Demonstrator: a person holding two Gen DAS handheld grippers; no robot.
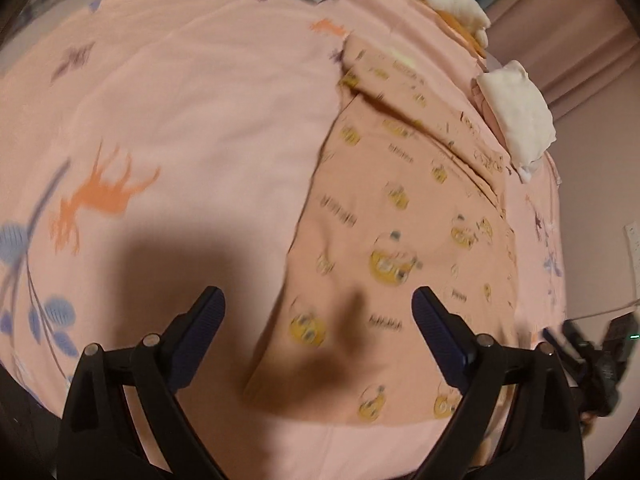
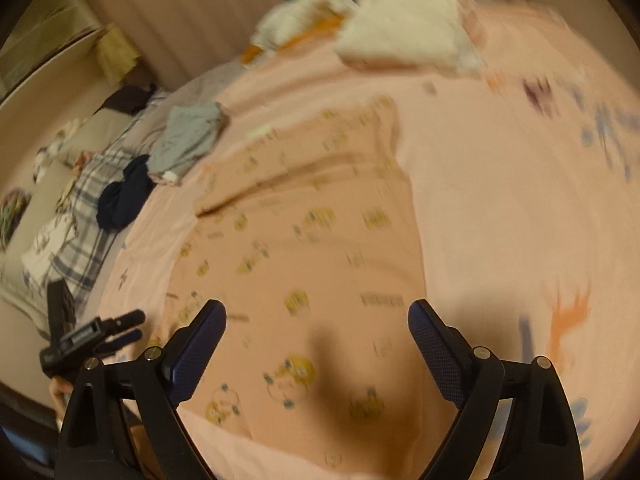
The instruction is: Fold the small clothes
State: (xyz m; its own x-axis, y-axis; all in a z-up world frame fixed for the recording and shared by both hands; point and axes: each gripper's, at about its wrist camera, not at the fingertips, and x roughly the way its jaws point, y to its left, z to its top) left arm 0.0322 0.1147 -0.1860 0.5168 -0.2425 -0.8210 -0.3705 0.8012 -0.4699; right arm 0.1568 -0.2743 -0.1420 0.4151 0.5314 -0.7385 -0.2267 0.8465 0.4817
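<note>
My left tongs (image 1: 318,304) and right tongs (image 2: 317,318) hang spread and empty over the peach printed garment (image 1: 400,208), lying flat mid-frame on the bed (image 1: 180,100). Folding looks barely begun (white folded pieces (image 1: 516,116) wait upper right).

A garment (image 1: 400,216) is spread flat on the bedsheet (image 1: 200,120); folded cloths (image 1: 516,112) are stacked beyond it at the sheet's right edge in the left wrist view; crumpled clothes (image 2: 188,140) are piled at its far left in the right wrist view.
</note>
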